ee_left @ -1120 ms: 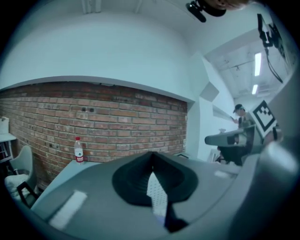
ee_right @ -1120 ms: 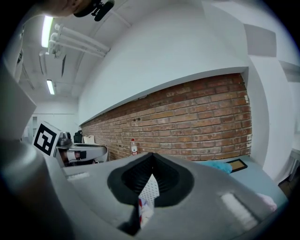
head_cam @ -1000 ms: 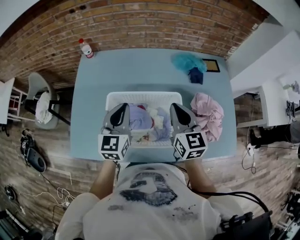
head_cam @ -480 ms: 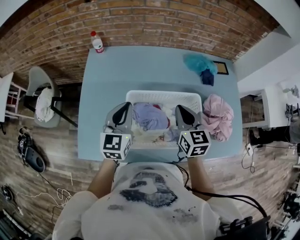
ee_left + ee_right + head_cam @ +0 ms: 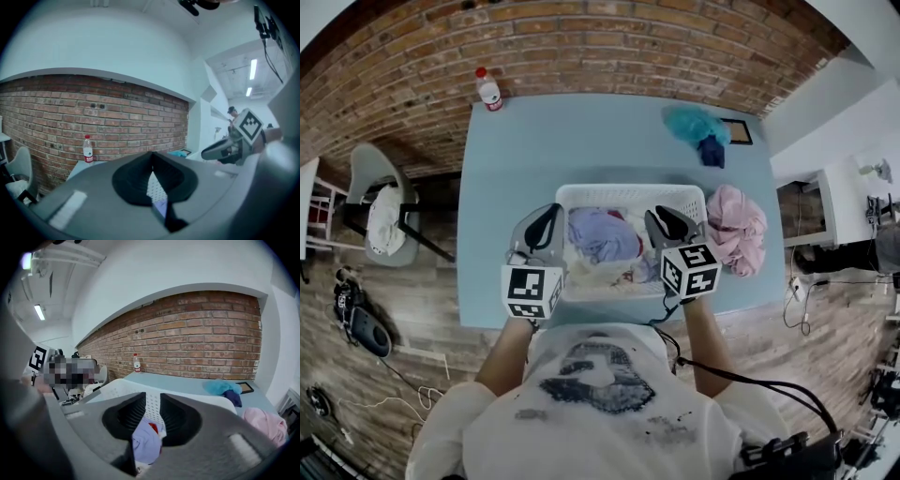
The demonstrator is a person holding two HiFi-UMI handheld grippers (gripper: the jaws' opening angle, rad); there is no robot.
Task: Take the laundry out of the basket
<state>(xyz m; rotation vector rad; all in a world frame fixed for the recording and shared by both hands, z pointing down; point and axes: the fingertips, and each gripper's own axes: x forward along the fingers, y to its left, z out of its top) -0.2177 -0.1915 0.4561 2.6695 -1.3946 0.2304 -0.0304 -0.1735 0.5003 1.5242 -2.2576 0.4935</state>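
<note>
Left claw (image 5: 546, 211) hovering at left rim of basket (image 5: 628, 190), jaws pressed together, empty. Laundry (image 5: 600, 234) lying inside basket on counter (image 5: 534, 141). Right claw (image 5: 667, 214) hanging over basket's right side, jaws just opening slightly, pinching nothing.

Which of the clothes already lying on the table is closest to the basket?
The pink garment, bunched beside the basket's right side; the teal and navy heap lies apart, near the table's far edge.
</note>
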